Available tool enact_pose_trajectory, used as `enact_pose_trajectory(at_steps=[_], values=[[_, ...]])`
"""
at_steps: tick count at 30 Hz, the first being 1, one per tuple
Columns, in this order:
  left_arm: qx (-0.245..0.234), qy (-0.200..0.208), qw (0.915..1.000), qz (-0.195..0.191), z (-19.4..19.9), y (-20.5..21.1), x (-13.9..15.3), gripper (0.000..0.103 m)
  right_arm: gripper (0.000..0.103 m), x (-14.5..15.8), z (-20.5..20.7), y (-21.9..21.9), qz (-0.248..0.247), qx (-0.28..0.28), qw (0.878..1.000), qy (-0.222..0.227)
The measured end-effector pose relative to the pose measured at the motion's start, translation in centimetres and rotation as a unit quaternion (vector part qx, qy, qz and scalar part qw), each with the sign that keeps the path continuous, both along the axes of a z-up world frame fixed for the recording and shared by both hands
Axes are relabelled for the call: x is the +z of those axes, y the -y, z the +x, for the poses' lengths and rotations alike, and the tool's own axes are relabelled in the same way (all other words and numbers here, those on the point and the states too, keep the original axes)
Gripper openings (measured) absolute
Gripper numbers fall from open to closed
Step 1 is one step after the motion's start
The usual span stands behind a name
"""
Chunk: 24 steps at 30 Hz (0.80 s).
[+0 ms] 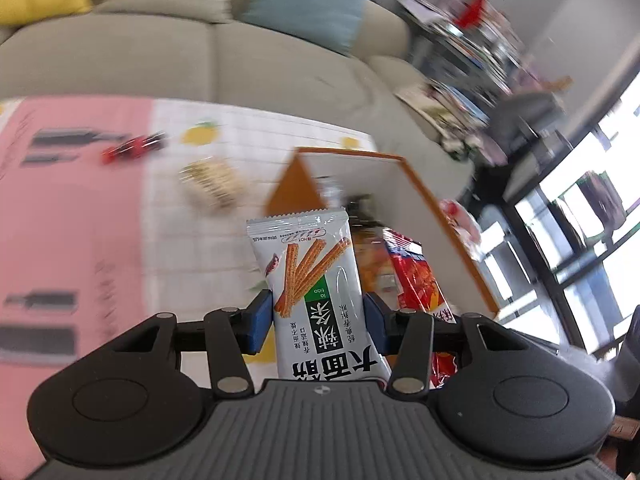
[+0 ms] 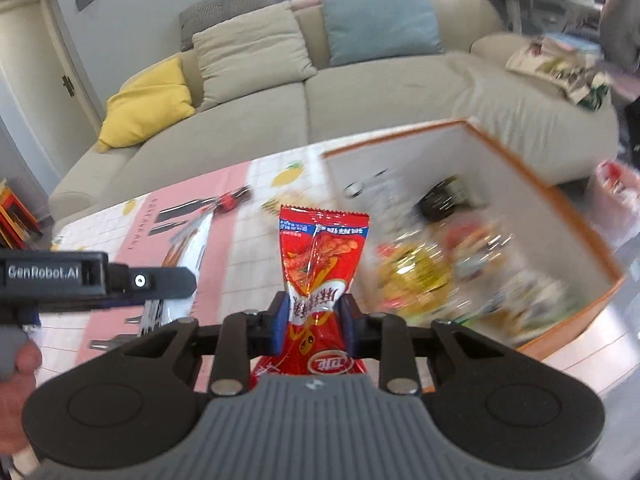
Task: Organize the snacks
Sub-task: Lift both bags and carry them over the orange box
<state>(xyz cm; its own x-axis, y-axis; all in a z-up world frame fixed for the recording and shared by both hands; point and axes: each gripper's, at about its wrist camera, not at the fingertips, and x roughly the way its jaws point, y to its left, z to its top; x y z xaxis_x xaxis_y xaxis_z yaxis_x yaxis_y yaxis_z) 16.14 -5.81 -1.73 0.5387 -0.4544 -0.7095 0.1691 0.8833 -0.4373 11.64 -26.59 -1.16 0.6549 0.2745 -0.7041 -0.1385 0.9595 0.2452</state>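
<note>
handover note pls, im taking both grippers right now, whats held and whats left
Left gripper: shut on the white snack pack.
Right gripper: shut on the red snack pack, its fingers pinching the middle.
Orange-rimmed box sits on the table's right side and already holds many snacks.
Done: both packs are lifted off the table.
Left: drop both into the box, then collect the pale snack and the small red item on the tablecloth.
</note>
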Motion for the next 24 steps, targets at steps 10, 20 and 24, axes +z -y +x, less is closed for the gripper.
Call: enact_pose_trajectory(at_steps=[10, 20, 24], values=[[-0.089, -0.015, 0.9944, 0.054, 7.5, 10.4, 0.5, 0.055, 0.025, 1.1, 5.1, 8.3, -0.086, 0.018, 0.995, -0.038], [-0.16, -0.082, 0.9692, 0.168, 12.3, 16.2, -3.8, 0.055, 0.025, -3.9, 10.6, 9.9, -0.087, 0.06, 0.985, -0.138], [-0.173, -0.104, 0.9558, 0.214, 13.0, 17.2, -5.8, 0.055, 0.025, -5.3, 11.8, 9.9, -0.089, 0.073, 0.981, -0.158]])
